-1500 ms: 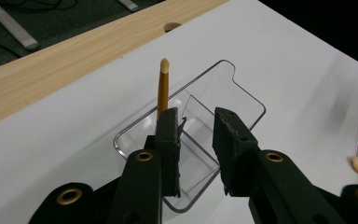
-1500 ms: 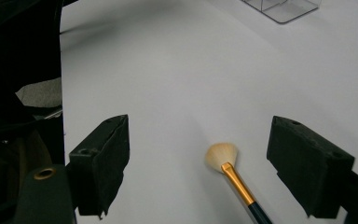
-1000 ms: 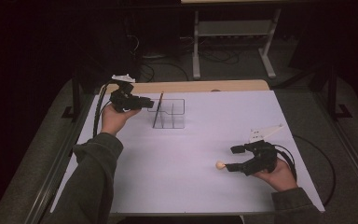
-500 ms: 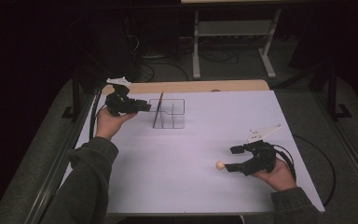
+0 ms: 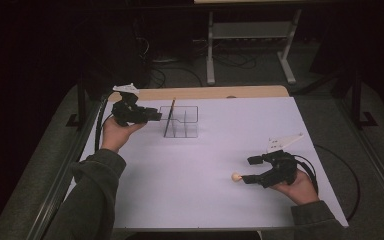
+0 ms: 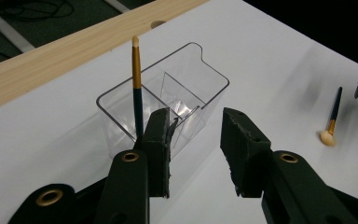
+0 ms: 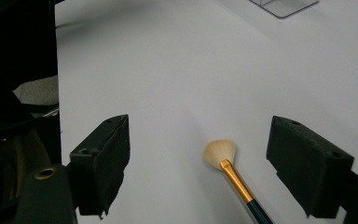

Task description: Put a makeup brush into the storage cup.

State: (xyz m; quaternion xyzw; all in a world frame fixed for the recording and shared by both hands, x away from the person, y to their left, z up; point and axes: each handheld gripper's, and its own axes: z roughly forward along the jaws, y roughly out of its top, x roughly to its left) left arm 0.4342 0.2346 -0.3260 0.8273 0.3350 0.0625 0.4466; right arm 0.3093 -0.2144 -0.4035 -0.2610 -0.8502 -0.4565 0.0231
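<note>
Backing slightly off the clear organizer (image 6: 168,105) with the left gripper (image 6: 196,149), jaws having just been opening and now standing apart with nothing between them. Leaving the slim brush (image 6: 137,86) upright in the near-left compartment, handle down, pale tip up, leaning against the wall rather than being held. Comparing with a second ago in the high view: hand (image 5: 116,131) now sitting a little farther from the organizer (image 5: 180,121), brush (image 5: 169,117) standing alone. Reading that as one brush delivered and released.

Resting low on the white table (image 5: 195,200) at the near right with the right gripper (image 7: 198,163), jaws spread wide on either side of the fan brush (image 7: 226,165), bristles fanned forward, pads clear of the gold ferrule. Not yet gripping, and apparently lined up for a pick; hard to judge from the dim high view whether the lower jaw is touching the handle near the pale tip (image 5: 236,177). Likely needing a closing squeeze on the handle next, then carrying across to the organizer, well apart from here.
</note>
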